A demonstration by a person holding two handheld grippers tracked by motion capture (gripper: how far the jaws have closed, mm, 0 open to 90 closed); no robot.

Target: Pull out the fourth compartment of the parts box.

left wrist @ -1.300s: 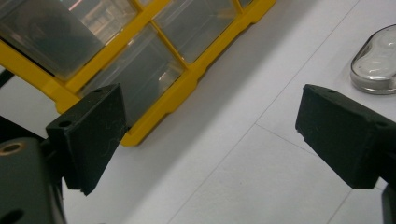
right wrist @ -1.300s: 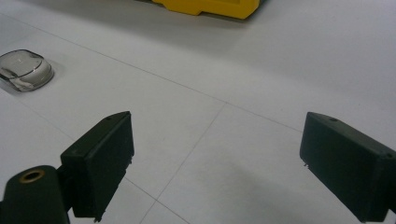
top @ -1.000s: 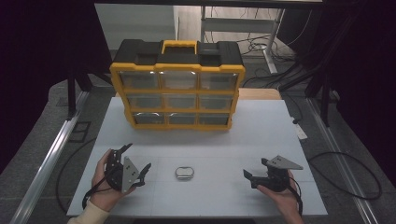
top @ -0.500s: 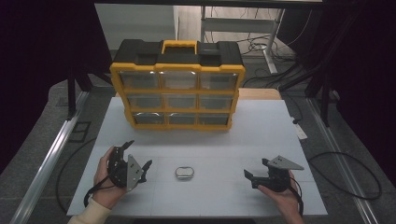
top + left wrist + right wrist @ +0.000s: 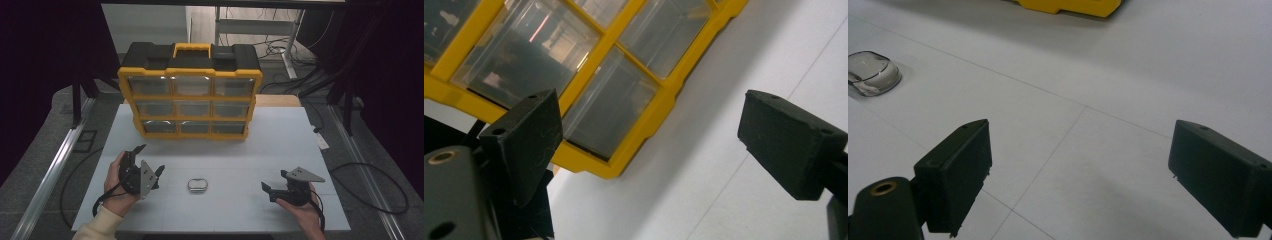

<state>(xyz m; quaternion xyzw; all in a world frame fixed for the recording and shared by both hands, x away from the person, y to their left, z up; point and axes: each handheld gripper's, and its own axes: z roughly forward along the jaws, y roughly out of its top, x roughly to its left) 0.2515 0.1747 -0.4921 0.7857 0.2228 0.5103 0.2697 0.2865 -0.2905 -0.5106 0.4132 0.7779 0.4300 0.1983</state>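
- One white table (image 5: 280, 145) is seen from above, with faint seam lines crossing its surface; dark floor and cables surround it.
- A yellow-and-black organizer case (image 5: 190, 92) is stood upright at the far middle of the table; a yellow handle sits on the black top, and three rows of three clear drawer fronts face the person. Drawer contents cannot be made out.
- The left gripper (image 5: 148, 161) is held in the person's left hand at the near left of the table, tilted toward the case. Its jaws are spread wide with nothing between them; in the left gripper view (image 5: 646, 145) the case's lower drawers (image 5: 609, 107) and yellow frame are seen between them at an angle.
- The right gripper (image 5: 268, 191) is held low at the near right, pointed left across the table. Its jaws are likewise parted and empty; bare tabletop is seen between them in the right gripper view (image 5: 1078, 175).
- A small clear container (image 5: 197, 184) is laid on the table between the two grippers, nearer the left one, touched by neither. It is oval, glossy and greyish-transparent with a rounded rim; in the right gripper view (image 5: 872, 71) it is seen at far left, well apart from the jaws.
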